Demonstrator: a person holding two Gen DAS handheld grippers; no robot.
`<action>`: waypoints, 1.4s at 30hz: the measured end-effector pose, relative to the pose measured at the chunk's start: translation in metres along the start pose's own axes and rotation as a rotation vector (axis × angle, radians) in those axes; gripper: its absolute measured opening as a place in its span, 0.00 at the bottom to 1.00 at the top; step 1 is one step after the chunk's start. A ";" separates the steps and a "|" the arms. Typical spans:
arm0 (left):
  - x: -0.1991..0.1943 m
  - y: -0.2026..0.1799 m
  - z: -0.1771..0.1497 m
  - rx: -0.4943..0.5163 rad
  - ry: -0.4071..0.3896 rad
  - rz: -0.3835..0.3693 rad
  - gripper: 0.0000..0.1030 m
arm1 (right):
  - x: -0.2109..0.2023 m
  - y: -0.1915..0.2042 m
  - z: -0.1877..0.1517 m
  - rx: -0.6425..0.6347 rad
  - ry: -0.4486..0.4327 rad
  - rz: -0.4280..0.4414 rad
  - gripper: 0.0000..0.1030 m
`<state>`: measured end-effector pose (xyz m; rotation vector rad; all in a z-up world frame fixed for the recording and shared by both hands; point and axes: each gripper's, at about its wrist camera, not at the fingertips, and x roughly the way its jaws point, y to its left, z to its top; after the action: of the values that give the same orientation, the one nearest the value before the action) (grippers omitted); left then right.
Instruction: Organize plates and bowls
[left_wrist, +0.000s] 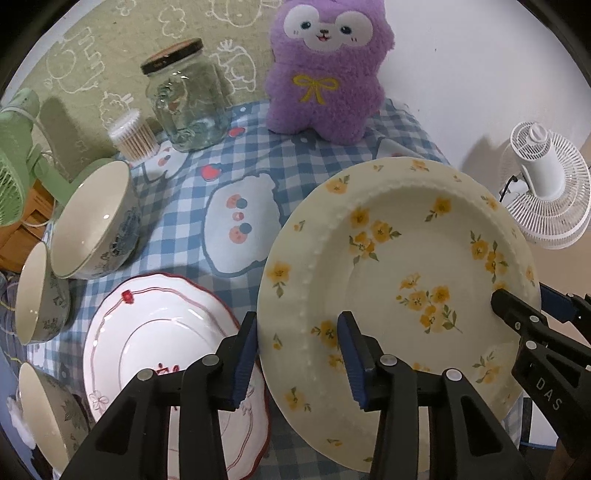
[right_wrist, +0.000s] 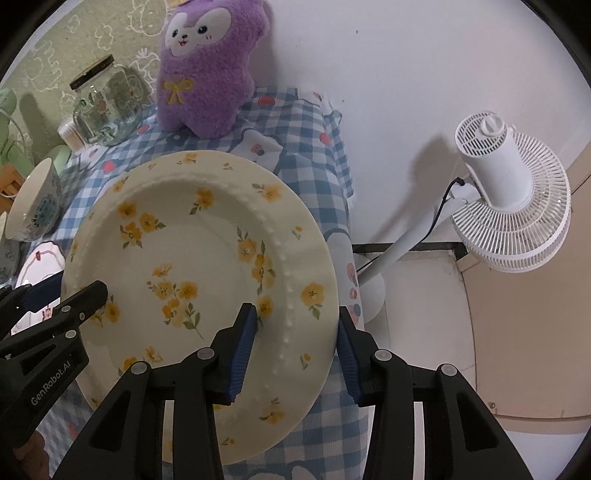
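A cream plate with yellow flowers (left_wrist: 399, 258) (right_wrist: 192, 251) hangs tilted above the checked tablecloth, held from both sides. My left gripper (left_wrist: 297, 332) (right_wrist: 62, 291) is shut on its left rim. My right gripper (right_wrist: 295, 317) (left_wrist: 522, 299) is shut on the opposite rim. A white plate with a red wavy edge (left_wrist: 162, 332) (right_wrist: 40, 258) lies on the cloth, below and left of the held plate. Three blue-patterned bowls stand at the left: one large (left_wrist: 96, 221) (right_wrist: 33, 203), one behind it (left_wrist: 37, 295), one at the lower edge (left_wrist: 44, 417).
At the back of the table stand a purple plush toy (left_wrist: 325, 74), a glass jar (left_wrist: 188, 99) and a tub of cotton swabs (left_wrist: 133, 136). A green fan (left_wrist: 14, 177) is at the left. A white fan (right_wrist: 509, 199) stands off the table's right edge.
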<state>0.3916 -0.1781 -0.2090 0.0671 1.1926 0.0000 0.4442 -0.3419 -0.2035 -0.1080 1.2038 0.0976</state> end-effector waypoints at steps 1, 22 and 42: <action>-0.003 0.000 -0.001 0.002 -0.002 0.003 0.42 | -0.002 0.000 -0.001 0.000 -0.002 0.001 0.43; -0.088 0.028 -0.049 -0.019 -0.075 0.013 0.40 | -0.085 0.027 -0.046 0.013 -0.070 0.010 0.43; -0.123 0.037 -0.129 0.017 -0.071 -0.018 0.40 | -0.129 0.051 -0.135 0.068 -0.067 -0.005 0.41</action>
<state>0.2278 -0.1387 -0.1400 0.0708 1.1220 -0.0288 0.2669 -0.3122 -0.1328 -0.0474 1.1390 0.0551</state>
